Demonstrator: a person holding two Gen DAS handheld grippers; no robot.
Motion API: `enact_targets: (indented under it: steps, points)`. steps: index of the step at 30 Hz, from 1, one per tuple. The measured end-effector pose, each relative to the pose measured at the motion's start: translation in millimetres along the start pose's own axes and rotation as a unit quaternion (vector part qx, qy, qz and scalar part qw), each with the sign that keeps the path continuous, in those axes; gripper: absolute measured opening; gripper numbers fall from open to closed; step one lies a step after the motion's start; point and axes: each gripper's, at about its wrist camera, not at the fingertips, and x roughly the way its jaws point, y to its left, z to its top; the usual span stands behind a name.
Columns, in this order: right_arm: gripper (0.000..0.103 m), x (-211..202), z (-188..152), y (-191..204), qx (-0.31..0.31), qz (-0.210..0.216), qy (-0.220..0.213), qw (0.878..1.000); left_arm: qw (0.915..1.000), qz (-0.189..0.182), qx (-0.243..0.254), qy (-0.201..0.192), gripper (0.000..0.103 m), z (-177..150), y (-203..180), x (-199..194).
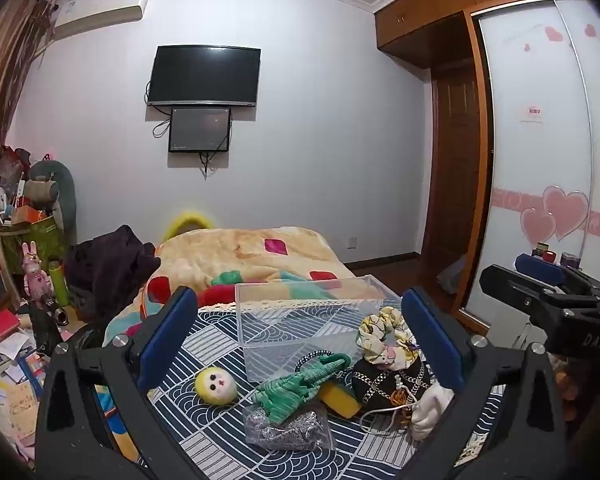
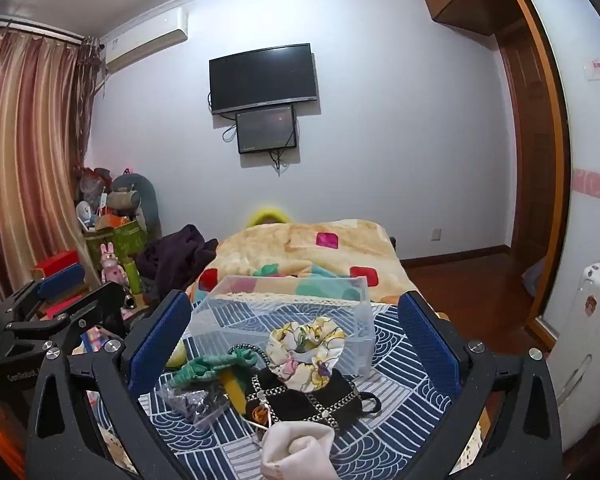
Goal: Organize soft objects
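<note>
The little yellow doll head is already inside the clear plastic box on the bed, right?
No. The clear plastic box has nothing in it. The yellow doll head lies on the blue patterned cover outside the box, in front of it and to the left. The left wrist view shows this.

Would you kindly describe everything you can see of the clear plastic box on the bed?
The clear plastic box is a rectangular, lidless bin with see-through, faintly ribbed walls and a slightly frosted rim. It stands upright and looks empty; the patterned bedcover beneath shows through it. It stands behind the pile of soft things, with the floral scrunchie lying against its near right corner and the green knitted piece just before its front wall. Neither gripper touches it.
</note>
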Motion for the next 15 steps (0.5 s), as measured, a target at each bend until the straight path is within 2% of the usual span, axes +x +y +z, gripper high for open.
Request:
enact_targets:
  steps: [15]
  points:
    - [0.103, -1.8, 0.3, 1.4, 0.003, 0.004, -0.005, 1.000, 1.0000, 0.000, 0.000, -0.002, 0.103, 2.8, -1.2, 0.0]
